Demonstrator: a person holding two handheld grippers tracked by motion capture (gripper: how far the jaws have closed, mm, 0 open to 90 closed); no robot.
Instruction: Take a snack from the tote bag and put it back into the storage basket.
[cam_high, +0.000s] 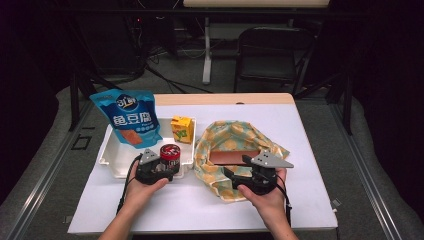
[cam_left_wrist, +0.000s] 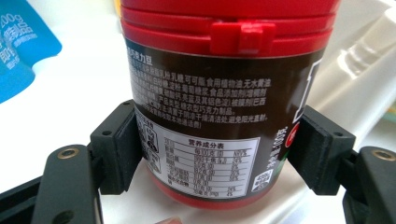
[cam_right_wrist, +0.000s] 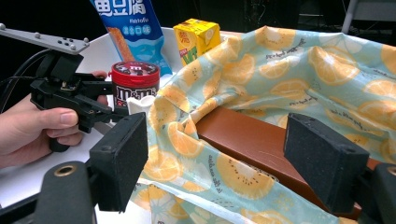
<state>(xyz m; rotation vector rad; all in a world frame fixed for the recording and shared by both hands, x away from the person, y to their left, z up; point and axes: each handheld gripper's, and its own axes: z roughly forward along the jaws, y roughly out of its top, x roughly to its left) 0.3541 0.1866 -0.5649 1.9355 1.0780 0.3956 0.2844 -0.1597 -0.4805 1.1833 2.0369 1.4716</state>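
Left gripper (cam_high: 159, 169) clamped on the M&M's chocolate canister (cam_left_wrist: 219, 100) at lower centre of its own view, low on the glossy label: rigid, probably light, likely slippery plastic, best squeezed mid-body below the red flip lid (cam_left_wrist: 229, 25).

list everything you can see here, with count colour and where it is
candy jar: 1, brown with red lid, in the tray's near right corner, between the left gripper's jaws
tray: 1, white, left side of the table
snack pouch: 1, blue, leaning on the tray's far left
juice carton: 1, yellow, far right of the tray
cloth: 1, pale blue-green with orange slices, right of the tray
box: 1, brown, lying on the cloth
table: 1, white top
chair: 1, black, behind the table
left gripper: 1, black, clamped on the jar
right gripper: 1, black, open before the box
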